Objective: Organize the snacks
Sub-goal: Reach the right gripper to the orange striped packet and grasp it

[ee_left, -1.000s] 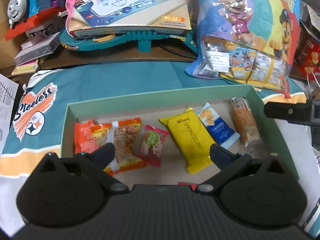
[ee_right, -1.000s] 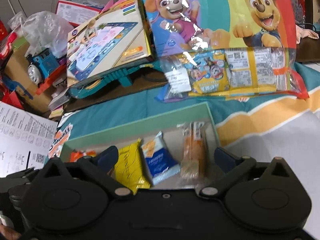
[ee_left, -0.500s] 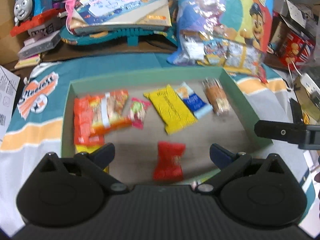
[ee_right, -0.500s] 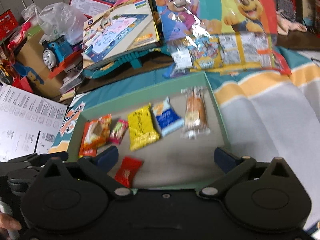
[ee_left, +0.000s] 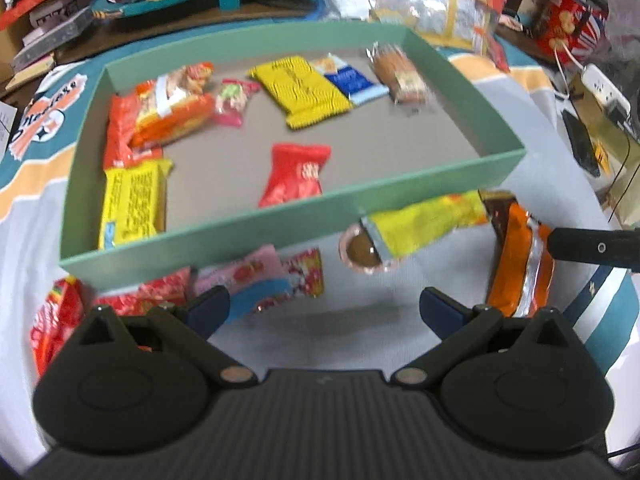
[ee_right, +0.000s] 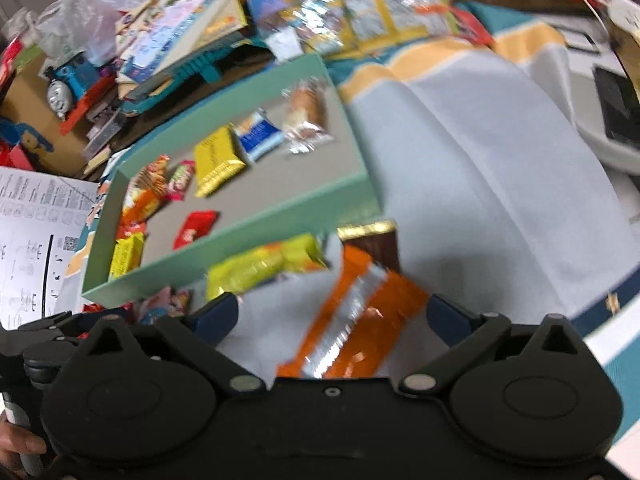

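A shallow green box (ee_left: 280,216) on the cloth holds several snack packets, among them a red one (ee_left: 296,174) and a yellow one (ee_left: 304,90). In front of the box lie loose snacks: a yellow packet (ee_left: 428,220), a brown jelly cup (ee_left: 362,250), pink packs (ee_left: 248,272) and an orange packet (ee_right: 360,328). My left gripper (ee_left: 324,308) is open above bare cloth, right of the pink packs. My right gripper (ee_right: 332,314) hovers over the orange packet; its jaws are closing, with the packet between the fingers but the pads apart from it.
Toy boxes, a blue toy train (ee_right: 66,80) and a cartoon snack bag (ee_right: 320,12) crowd the back. A printed sheet (ee_right: 28,232) lies at the left. A power strip (ee_left: 604,92) and a dark phone (ee_right: 618,106) sit at the right.
Both grippers have drawn back from over the box to the cloth in front of it. The loose snacks there have come into view, and the orange packet now lies between the right fingers.
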Tool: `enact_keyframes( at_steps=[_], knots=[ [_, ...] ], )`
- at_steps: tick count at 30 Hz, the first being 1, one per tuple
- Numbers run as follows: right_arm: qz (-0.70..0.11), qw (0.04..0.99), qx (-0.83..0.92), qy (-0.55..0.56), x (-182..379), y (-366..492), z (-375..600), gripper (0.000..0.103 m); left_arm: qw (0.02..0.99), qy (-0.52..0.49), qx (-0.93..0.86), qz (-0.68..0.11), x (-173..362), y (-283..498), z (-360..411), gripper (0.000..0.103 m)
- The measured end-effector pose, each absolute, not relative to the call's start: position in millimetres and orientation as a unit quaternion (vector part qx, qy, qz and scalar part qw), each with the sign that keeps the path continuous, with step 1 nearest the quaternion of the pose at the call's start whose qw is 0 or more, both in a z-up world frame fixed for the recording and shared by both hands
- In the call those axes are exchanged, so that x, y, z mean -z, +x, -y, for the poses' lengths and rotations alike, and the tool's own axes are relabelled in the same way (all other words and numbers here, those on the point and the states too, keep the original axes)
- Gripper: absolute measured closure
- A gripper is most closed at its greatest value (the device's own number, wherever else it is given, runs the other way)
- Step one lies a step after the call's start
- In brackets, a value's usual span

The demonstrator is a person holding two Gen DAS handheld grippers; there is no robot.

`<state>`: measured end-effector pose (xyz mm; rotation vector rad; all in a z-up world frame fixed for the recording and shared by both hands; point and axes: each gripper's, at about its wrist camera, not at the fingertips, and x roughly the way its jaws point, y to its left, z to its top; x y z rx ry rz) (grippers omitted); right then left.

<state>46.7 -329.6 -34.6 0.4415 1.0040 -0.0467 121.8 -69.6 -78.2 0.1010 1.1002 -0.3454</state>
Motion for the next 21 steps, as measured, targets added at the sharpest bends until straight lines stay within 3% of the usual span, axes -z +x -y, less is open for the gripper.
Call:
enact_keyframes(
  at_steps=[2, 4, 16, 20, 21],
  knots=[
    [-0.484, 0.847, 0.03, 0.215, 42, 41, 330, 0.017, 0.836, 0.051, 0.163, -0.522, 81, 122, 71, 0.0],
    [-0.491, 0.843, 0.04, 0.215, 49, 39, 328, 0.022, 0.835, 0.052, 0.162, -0.523, 83, 122, 71, 0.0],
    [-0.483, 0.846, 0.073, 0.215, 65, 54, 314, 0.023, 0.843, 0.045, 0.132, -0.519, 88, 127, 47, 0.0],
    [-0.48, 0.856, 0.057, 0.185, 73, 59, 299, 0.051, 0.846, 0.032, 0.126, -0.517, 87, 128, 33, 0.0],
    [-0.477, 0.86, 0.049, 0.174, 72, 58, 294, 0.052, 0.847, 0.031, 0.126, -0.515, 86, 128, 30, 0.0]
  ],
)
